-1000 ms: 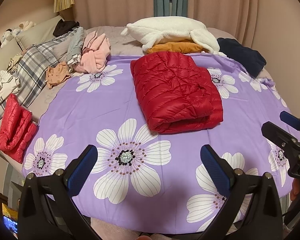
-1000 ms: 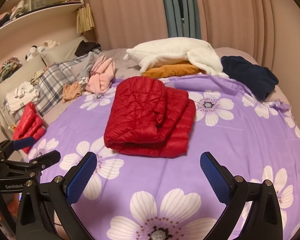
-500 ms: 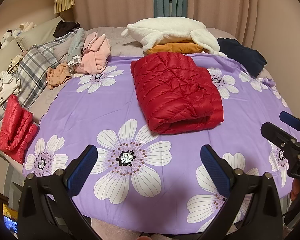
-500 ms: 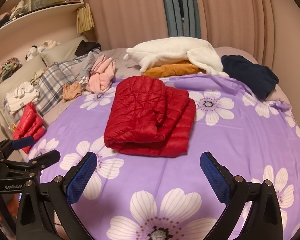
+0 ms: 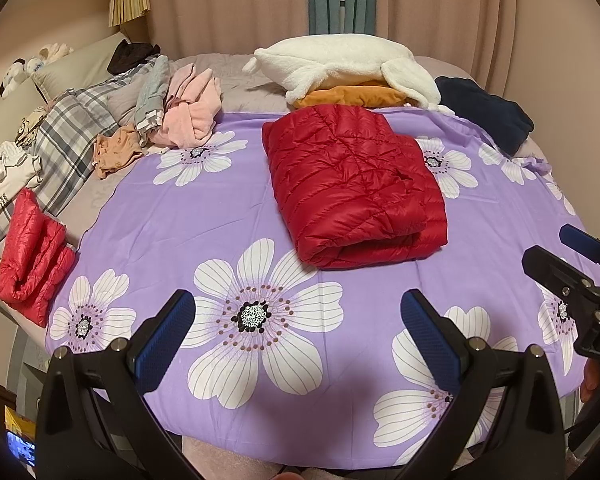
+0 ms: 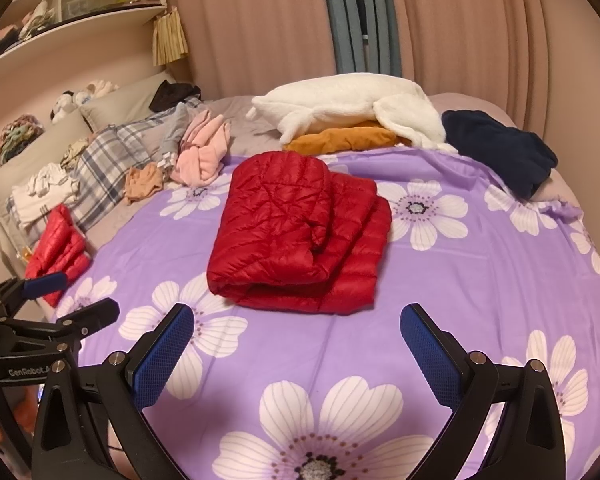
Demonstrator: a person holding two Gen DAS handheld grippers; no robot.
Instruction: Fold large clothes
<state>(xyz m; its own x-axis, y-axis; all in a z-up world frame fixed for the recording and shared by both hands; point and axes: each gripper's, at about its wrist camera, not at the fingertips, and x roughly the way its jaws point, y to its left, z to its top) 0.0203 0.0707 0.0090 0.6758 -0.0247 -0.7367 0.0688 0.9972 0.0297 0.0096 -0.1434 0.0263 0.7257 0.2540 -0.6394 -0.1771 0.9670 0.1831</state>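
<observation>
A red quilted down jacket [image 5: 352, 184] lies folded into a thick rectangle in the middle of the purple flowered bedsheet [image 5: 180, 224]; it also shows in the right wrist view [image 6: 296, 232]. My left gripper [image 5: 296, 332] is open and empty, held above the near edge of the bed, short of the jacket. My right gripper [image 6: 296, 344] is open and empty, also near the front edge, just short of the jacket's folded edge. Each gripper shows at the side of the other's view.
A second folded red jacket [image 5: 30, 256] lies at the bed's left edge. A white fleece [image 5: 340, 64] on an orange garment [image 5: 352, 96], a navy garment [image 5: 484, 116], pink clothes [image 5: 192, 112] and a plaid pillow [image 5: 68, 140] line the far side.
</observation>
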